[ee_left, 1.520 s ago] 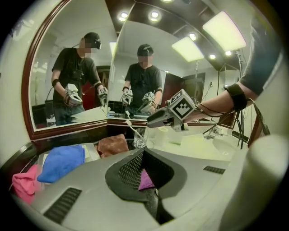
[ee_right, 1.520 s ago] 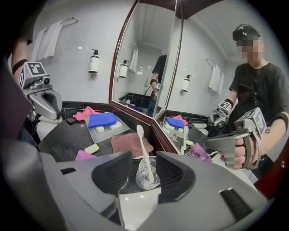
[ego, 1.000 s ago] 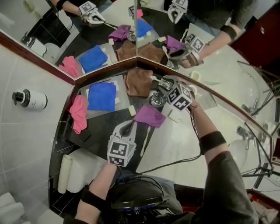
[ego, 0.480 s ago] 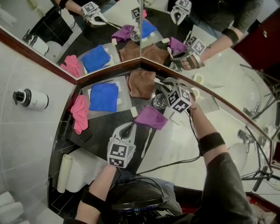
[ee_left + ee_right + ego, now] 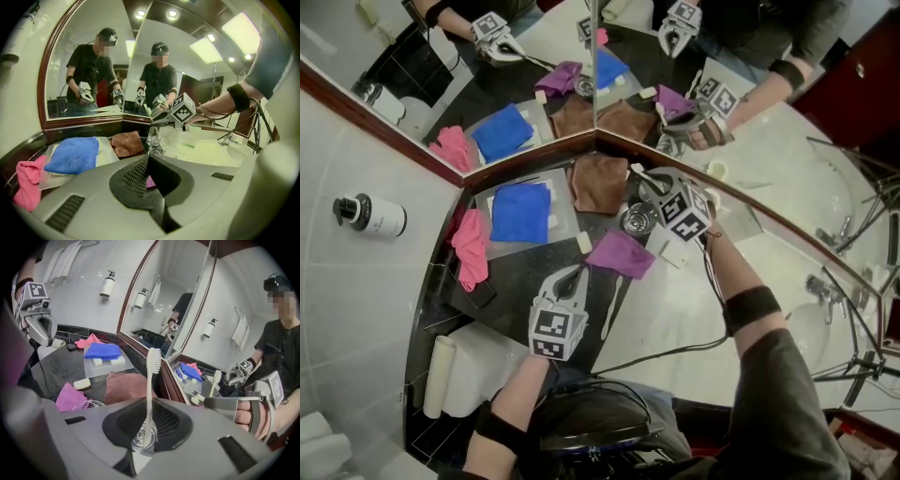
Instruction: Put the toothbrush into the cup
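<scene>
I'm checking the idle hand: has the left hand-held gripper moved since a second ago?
No. The left hand-held gripper stays shut and empty at the lower left edge of the purple cloth, exactly as before.

light: bright, even, mostly from ceiling lights [image 5: 241, 32], spots blown out | glare: soft shine on the white counter [image 5: 666, 300] | shadows: faint, nothing harsh | distortion: both gripper views heavy fisheye, black corners; head view bends the mirror frame [image 5: 525, 156] | focus: right gripper [image 5: 146, 427] body up close kinda soft
</scene>
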A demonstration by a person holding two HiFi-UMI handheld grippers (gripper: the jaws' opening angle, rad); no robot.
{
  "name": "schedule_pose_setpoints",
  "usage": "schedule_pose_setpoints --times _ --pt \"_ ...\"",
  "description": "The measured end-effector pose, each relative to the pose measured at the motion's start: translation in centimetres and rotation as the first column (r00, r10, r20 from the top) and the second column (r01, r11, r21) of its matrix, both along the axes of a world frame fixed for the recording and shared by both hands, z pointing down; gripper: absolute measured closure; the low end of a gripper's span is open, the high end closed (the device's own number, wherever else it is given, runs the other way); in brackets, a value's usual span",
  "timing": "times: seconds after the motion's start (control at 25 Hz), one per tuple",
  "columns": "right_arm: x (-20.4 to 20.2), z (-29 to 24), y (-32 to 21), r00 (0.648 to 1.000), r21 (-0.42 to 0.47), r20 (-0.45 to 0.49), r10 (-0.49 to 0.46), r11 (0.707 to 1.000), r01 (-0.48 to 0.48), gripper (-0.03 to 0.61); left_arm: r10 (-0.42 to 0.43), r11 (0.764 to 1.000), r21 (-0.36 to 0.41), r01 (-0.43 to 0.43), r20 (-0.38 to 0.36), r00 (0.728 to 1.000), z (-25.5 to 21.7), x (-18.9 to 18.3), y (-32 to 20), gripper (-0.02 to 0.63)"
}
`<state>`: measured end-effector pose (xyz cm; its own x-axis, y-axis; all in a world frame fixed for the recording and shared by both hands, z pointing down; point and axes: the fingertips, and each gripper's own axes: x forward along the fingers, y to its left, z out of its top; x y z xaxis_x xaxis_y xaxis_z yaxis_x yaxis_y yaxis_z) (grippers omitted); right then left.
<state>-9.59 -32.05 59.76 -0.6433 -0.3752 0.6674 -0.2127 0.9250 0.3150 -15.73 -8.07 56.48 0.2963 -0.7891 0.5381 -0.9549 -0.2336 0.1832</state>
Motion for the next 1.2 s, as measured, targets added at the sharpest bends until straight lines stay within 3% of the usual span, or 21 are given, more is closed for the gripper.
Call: schedule_pose_setpoints --times 0.36,0.68,0.92,1.2 --pt "2.5 -6.2 0.2 0.974 -0.036 0.169 0.15 0.989 -0.146 0.517 0.015 0.999 0.037 -0.015 0.014 1.0 -2.2 0.6 0.4 0.614" --pt "5.9 -12.3 2.9 0.901 -0.122 0.335 0.278 0.96 -0.251 0.517 0.012 0.995 0.102 -0.018 0.054 0.998 -3.8 0.3 0.8 0.614" --pt "9.6 -13.4 6.8 0.83 -0.24 0.399 0.388 0.919 -0.314 0.518 0.03 0.992 0.122 -0.038 0.063 0.998 -5.1 0.9 1.6 0.614" --pt "13.6 -10.6 13.5 0.784 -0.4 0.364 0.503 0.844 -0.356 0.518 0.072 0.989 0.128 -0.08 0.069 0.995 -5.6 2.3 2.6 0.614"
